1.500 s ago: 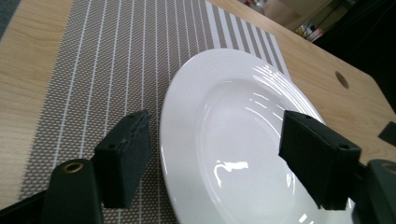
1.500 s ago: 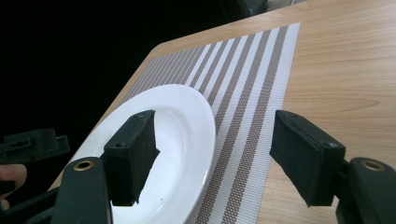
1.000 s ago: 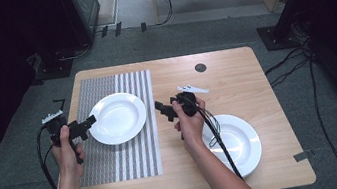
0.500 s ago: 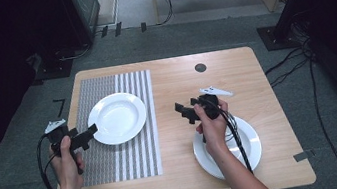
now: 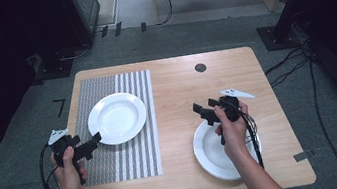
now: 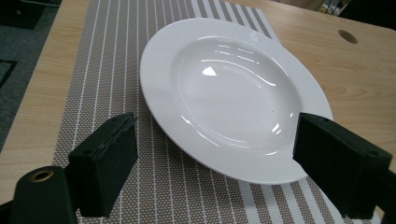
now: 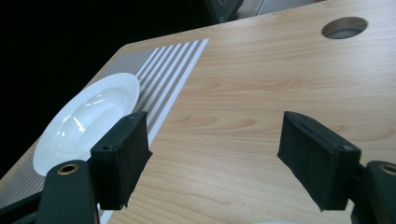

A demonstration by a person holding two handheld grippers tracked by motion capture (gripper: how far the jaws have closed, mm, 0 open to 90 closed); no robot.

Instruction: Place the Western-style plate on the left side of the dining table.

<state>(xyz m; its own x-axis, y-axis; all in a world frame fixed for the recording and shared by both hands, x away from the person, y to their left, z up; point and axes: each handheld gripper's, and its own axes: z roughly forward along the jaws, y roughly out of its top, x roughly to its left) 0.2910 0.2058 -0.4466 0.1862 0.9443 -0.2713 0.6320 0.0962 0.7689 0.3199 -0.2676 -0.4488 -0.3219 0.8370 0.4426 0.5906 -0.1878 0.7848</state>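
A wooden bench [image 5: 178, 103] carries two white plates. One plate [image 5: 117, 118] lies on the striped mat [image 5: 139, 149], the other plate [image 5: 210, 151] off it. Both the left gripper [image 6: 215, 154] and right gripper [image 7: 215, 154] hold fingers wide, empty; nothing looks started.

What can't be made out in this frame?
- Second plate, high view: its middle is covered by the right hand and cables.
- Same plate, right gripper view: cut off by the bottom edge.
- Striped mat, high view: near-left part hidden behind the left gripper.

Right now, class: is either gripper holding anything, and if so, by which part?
Nothing is held. The left gripper is open, its jaws apart near the rim of the plate on the mat. The right gripper is open over bare table.
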